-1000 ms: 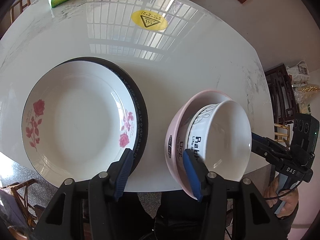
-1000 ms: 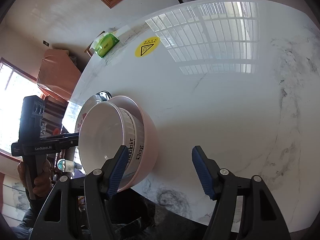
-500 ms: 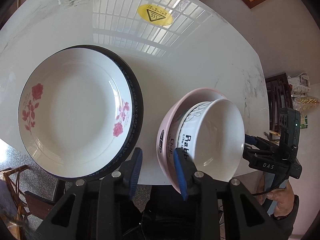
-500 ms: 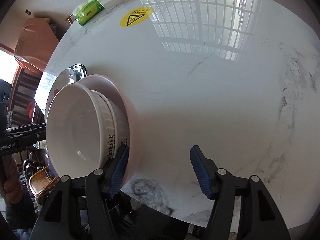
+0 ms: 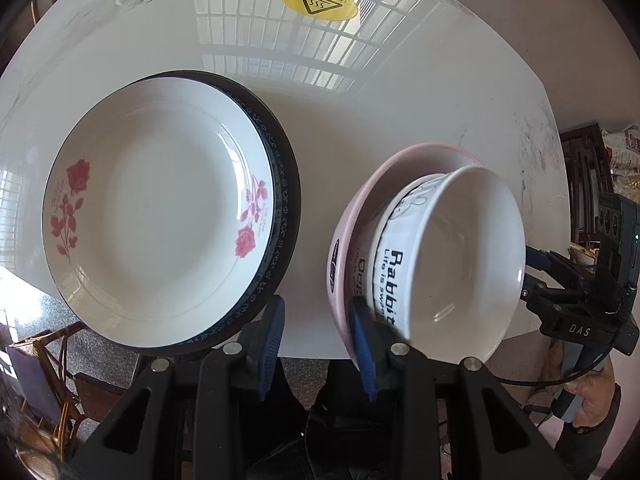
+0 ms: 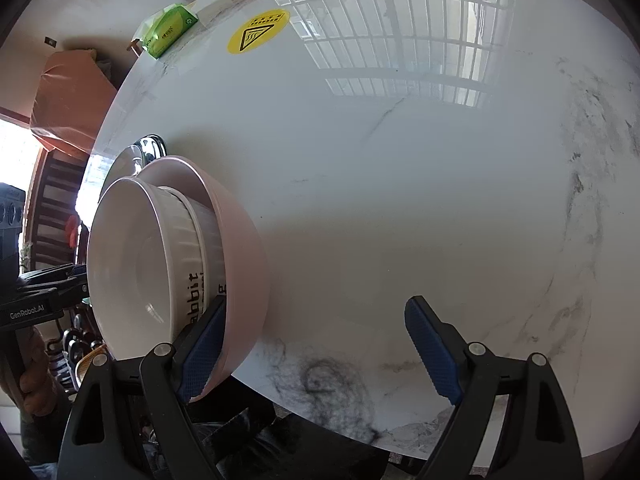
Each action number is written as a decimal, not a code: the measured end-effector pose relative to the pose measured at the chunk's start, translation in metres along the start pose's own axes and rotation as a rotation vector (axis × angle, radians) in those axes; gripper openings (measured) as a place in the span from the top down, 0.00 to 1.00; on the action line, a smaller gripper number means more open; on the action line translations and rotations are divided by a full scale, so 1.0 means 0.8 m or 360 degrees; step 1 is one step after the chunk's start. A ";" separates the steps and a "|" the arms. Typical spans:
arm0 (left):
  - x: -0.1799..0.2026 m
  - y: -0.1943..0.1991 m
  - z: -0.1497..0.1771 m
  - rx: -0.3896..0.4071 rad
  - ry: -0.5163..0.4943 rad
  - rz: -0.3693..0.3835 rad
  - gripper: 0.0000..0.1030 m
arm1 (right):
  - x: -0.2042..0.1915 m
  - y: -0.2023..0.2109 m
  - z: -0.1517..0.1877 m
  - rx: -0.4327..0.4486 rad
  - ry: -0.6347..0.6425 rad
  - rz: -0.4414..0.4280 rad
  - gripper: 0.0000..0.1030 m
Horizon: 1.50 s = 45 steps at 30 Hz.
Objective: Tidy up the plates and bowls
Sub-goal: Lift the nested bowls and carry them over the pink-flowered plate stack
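A glossy white marble table [image 6: 400,200] with grey veining mirrors a barred window. A round yellow warning sticker [image 5: 318,1] with a black triangle lies flat near its far side, and a green tissue pack [image 6: 171,31] sits at the far edge, near the sticker. Beyond the table stand dark wooden furniture [image 5: 584,172] and a wicker chair [image 5: 44,396].

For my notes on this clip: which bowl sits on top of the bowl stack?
On the white marble table, right of the rose-patterned plate, stands a stack of nested bowls. The top one is the white ribbed bowl, sitting inside the pink bowl; only it has black "Rabbit" lettering.
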<state>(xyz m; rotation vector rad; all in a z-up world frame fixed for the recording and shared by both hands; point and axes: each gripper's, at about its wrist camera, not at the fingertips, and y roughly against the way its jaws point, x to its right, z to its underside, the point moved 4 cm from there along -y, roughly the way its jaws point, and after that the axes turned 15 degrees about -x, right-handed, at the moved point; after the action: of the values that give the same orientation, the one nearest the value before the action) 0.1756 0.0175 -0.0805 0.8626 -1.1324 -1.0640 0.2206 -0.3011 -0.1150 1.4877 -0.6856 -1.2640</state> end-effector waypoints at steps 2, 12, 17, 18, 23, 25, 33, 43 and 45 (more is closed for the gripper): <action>-0.004 -0.002 -0.002 -0.0006 0.0042 0.0033 0.67 | -0.002 0.000 -0.001 0.0005 0.0030 0.0015 0.17; -0.012 0.009 0.003 0.0169 0.0046 0.0047 0.77 | -0.007 -0.004 -0.001 -0.0024 0.0078 -0.0114 0.35; 0.001 0.010 0.006 0.0192 -0.0012 0.0056 0.92 | -0.027 0.006 -0.001 -0.0010 0.0105 -0.0200 0.71; -0.001 0.010 0.006 0.0201 -0.0009 0.0074 0.92 | -0.032 0.008 -0.001 -0.0002 0.0126 -0.0220 0.84; -0.004 0.010 0.009 0.0216 0.0000 0.0107 0.93 | -0.041 0.011 0.004 0.0029 0.0158 -0.0194 0.82; -0.002 0.007 0.007 0.0204 0.0012 0.0117 0.93 | -0.041 0.012 0.006 0.0036 0.0155 -0.0214 0.82; -0.010 0.018 0.009 0.0222 0.0008 0.0129 0.94 | -0.037 0.021 0.013 0.0078 0.0128 -0.0265 0.81; -0.018 0.047 0.014 0.0297 0.0046 0.0126 0.95 | -0.046 0.030 0.015 0.0106 0.0140 -0.0359 0.80; -0.021 0.052 0.016 0.0310 0.0054 0.0125 0.95 | -0.051 0.030 0.013 0.0112 0.0146 -0.0378 0.80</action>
<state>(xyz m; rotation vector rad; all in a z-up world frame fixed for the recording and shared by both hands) 0.1707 0.0451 -0.0433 0.9769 -1.2456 -0.8821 0.2034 -0.2760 -0.0771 1.7131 -0.5086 -1.3506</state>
